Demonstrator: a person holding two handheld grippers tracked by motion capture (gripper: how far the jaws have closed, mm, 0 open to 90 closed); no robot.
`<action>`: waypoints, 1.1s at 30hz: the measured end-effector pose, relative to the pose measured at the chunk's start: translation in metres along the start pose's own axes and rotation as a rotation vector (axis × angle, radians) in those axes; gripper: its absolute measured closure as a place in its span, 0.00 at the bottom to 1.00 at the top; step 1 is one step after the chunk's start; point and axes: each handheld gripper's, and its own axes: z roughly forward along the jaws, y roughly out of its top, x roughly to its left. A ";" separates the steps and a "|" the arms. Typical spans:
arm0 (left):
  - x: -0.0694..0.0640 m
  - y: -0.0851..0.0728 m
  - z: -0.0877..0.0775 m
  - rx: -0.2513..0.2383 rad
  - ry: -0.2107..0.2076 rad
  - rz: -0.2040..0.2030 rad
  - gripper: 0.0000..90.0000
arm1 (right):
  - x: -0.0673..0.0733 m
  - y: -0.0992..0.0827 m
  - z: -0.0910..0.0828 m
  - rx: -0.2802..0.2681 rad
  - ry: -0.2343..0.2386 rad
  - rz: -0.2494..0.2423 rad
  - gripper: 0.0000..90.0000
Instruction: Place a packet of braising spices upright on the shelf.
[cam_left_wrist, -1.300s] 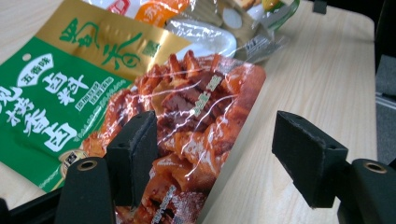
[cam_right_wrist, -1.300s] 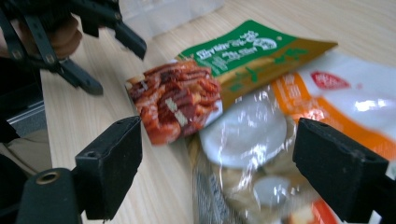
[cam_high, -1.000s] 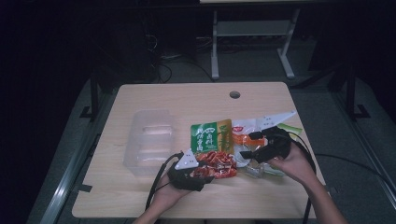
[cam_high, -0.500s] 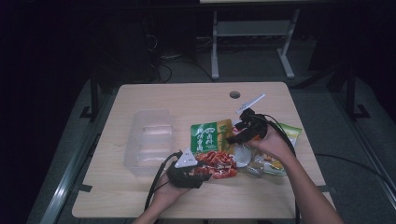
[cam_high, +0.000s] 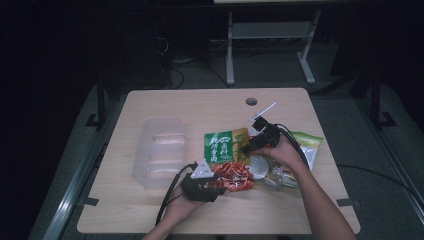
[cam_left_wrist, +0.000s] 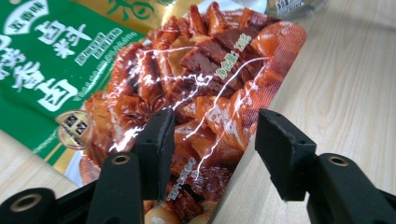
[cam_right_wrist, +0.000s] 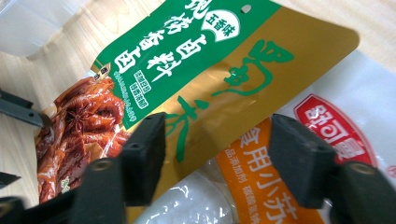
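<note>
Both grippers' fingers, closing, spread over overlapping packets: left gripper (cam_left_wrist: 210, 154) red packet (cam_left_wrist: 205, 93), right gripper (cam_right_wrist: 217, 158) green-gold packet (cam_right_wrist: 224, 70).

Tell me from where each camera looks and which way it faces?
High view: above the person's side, facing forward and down on the wooden table; forearms, left gripper, right gripper.
Left gripper view: along its jaws, over the red-brown printed plastic packet.
Right gripper view: along its jaws, over the green-and-gold plastic packet.
Shared: both packets.
</note>
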 end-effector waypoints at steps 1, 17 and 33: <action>0.000 0.000 0.002 0.008 -0.002 0.004 0.52 | 0.000 0.000 0.002 0.013 0.007 0.002 0.58; 0.001 0.000 0.003 -0.006 0.007 -0.009 0.52 | -0.001 -0.003 -0.004 -0.055 0.093 0.075 0.99; 0.003 0.008 -0.017 -0.158 0.043 -0.088 0.38 | 0.045 -0.015 -0.069 -0.265 0.026 -0.071 1.00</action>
